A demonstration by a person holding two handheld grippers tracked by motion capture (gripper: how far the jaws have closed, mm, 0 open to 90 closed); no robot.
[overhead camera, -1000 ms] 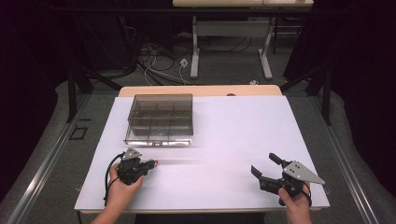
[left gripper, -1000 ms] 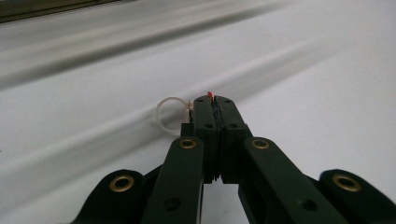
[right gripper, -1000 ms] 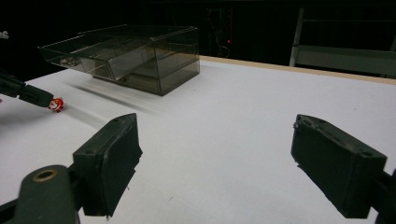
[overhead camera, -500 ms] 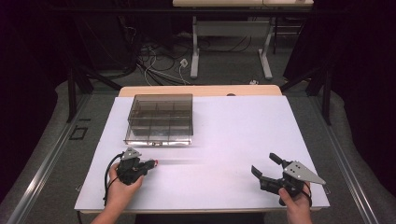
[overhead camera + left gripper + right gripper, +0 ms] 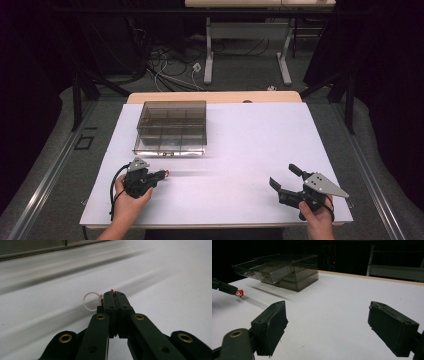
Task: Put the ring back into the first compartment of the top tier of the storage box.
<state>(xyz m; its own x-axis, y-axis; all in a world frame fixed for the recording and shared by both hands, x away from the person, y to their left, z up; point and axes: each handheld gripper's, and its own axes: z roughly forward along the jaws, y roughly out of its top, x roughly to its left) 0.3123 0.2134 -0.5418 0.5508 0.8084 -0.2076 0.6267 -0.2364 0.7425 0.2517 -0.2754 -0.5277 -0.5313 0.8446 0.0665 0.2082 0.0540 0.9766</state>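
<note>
My left gripper (image 5: 162,174) rests at the front left of the white table (image 5: 260,135), shut on a small red and white piece (image 5: 166,173). In the left gripper view the jaws (image 5: 114,293) are pressed together, a bit of red (image 5: 112,290) peeks out at their tip, and a pale clear ring (image 5: 90,300) sticks out to their left. From the right gripper view the same piece (image 5: 239,293) hangs at the far left. At the front right, my right gripper (image 5: 283,174) is open with nothing between its jaws (image 5: 327,307).
A smoky clear plastic box (image 5: 172,127) with several compartments stands at the back left of the table, just beyond my left gripper; it also shows in the right gripper view (image 5: 284,270). Desk legs and cables lie on the floor behind the table.
</note>
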